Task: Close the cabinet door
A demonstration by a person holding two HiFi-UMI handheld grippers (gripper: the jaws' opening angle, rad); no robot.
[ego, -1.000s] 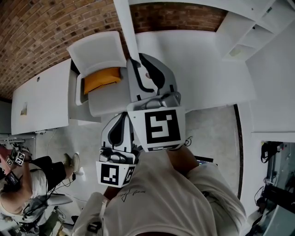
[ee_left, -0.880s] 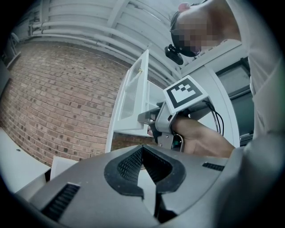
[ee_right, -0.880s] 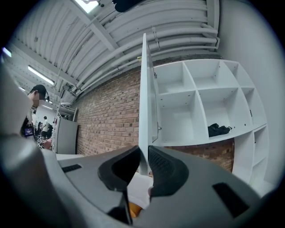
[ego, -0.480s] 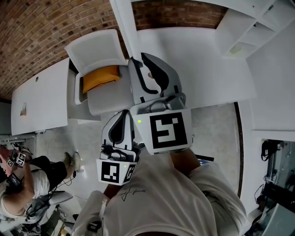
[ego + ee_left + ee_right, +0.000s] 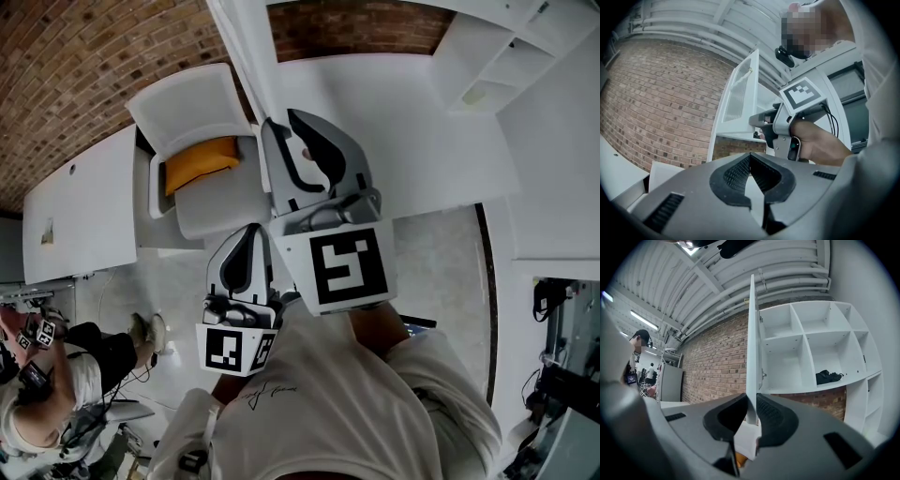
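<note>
Right gripper view first: the right gripper [image 5: 751, 398] has its dark jaws pinched on the lower edge of the tall white cabinet door [image 5: 752, 333], a pad against either face. That door stands swung wide open, edge-on to the camera, beside the white open-shelf cabinet [image 5: 806, 352] (a black bundle [image 5: 828, 376] sits in one lower compartment). Over to the left gripper [image 5: 750, 155]: jaw tips together, nothing between them, held nearer the person's body than the right one. Behind runs the red brick wall [image 5: 715, 362], and below lies a white tabletop [image 5: 422, 141].
</note>
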